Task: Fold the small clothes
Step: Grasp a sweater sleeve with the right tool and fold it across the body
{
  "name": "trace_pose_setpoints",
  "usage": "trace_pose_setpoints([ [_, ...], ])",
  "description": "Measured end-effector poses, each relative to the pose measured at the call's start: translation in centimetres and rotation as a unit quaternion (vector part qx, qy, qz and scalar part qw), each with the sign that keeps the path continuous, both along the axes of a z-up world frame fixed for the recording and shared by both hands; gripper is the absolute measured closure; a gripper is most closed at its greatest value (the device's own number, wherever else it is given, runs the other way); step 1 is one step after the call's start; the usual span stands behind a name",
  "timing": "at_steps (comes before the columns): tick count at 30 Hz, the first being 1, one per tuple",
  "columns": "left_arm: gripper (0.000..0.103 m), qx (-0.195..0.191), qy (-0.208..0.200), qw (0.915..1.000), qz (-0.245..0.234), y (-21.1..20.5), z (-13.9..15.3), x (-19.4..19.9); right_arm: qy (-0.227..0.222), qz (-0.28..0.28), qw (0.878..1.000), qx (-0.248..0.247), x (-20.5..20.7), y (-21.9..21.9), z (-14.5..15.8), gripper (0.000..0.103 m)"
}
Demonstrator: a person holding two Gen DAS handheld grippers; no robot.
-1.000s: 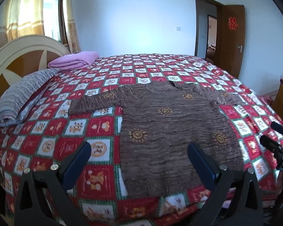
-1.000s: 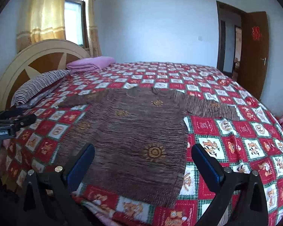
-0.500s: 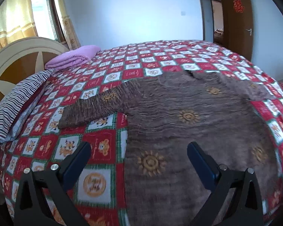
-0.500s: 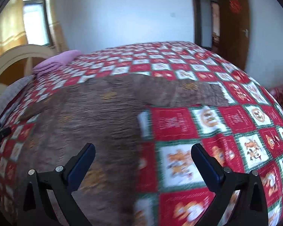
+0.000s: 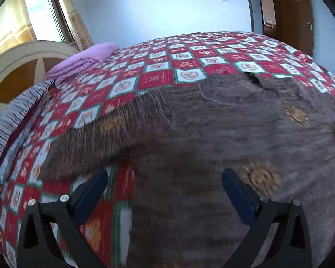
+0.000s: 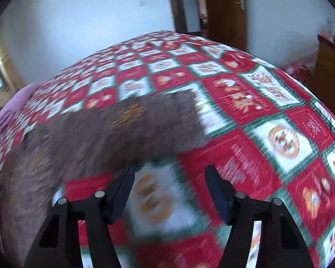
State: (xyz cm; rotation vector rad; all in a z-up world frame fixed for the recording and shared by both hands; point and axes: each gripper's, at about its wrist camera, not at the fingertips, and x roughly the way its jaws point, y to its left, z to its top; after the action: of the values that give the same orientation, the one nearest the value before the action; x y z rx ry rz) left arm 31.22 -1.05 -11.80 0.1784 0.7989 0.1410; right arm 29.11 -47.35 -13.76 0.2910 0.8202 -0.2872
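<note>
- Left wrist view: the left claw [image 5: 163,178] is seen spread wide and holding nothing, poised just above the brown sweater [image 5: 234,129] where its left sleeve [image 5: 105,140] joins the body.
- The sweater is laid flat and face up on the bed [image 5: 189,60], over the red patchwork quilt, with its neckline [image 5: 253,76] turned toward the far edge and the sleeve stretched out toward the headboard [image 5: 15,67] side.
- The knit is seen to be soft and ribbed, dotted with golden sun motifs; a few shallow wrinkles are visible, and the near part is blurred.
- A folded purple blanket [image 5: 82,60] and a striped pillow [image 5: 13,116] are seen near the headboard, well apart from the garment.
- Right wrist view: the right claw [image 6: 169,178] is also spread, though less widely, and empty, hanging over bare quilt just beside the right sleeve [image 6: 131,122]; heavy blur hides finer detail.
- The step in hand is judged to be the approach for the first fold, with no fold yet made.
- The next move is judged to call for each claw to be lowered onto a sleeve edge, closed on the fabric alone and not the quilt, and the sleeves carried inward across the body.
</note>
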Motion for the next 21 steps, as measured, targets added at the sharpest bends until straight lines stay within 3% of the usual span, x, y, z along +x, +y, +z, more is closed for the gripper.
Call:
trace_pose_setpoints([
  [5, 0.0, -0.01, 0.01, 0.9996, 0.026, 1.1, -0.8, 3.2, 0.001, -0.035, 0.999, -0.005, 3.2, -3.8, 0.0, 0.038],
  [10, 0.0, -0.011, 0.024, 0.9982, 0.053, 2.3, -2.0, 5.4, 0.014, -0.03, 0.999, -0.019, 6.9, -5.2, -0.4, 0.041],
  [12, 0.0, -0.021, 0.036, 0.9972, 0.061, 3.0, -2.7, 5.8, 0.032, -0.023, 0.999, -0.022, 8.4, -5.4, -1.3, 0.053],
  [14, 0.0, -0.035, 0.049, 0.996, 0.066, 3.2, -3.5, 6.0, 0.04, -0.019, 0.999, -0.023, 9.0, -5.2, -2.1, 0.056],
  [16, 0.0, -0.043, 0.051, 0.9956, 0.066, 3.3, -3.6, 6.0, 0.038, -0.001, 0.999, -0.031, 9.0, -4.5, -2.1, 0.082],
  [18, 0.0, -0.043, 0.051, 0.9956, 0.066, 3.1, -3.7, 6.0, 0.038, 0.016, 0.999, -0.027, 8.9, -4.0, -1.8, 0.095],
  [21, 0.0, -0.04, 0.049, 0.996, 0.064, 2.9, -3.7, 6.0, 0.044, 0.019, 0.999, -0.025, 9.0, -3.6, -0.8, 0.097],
])
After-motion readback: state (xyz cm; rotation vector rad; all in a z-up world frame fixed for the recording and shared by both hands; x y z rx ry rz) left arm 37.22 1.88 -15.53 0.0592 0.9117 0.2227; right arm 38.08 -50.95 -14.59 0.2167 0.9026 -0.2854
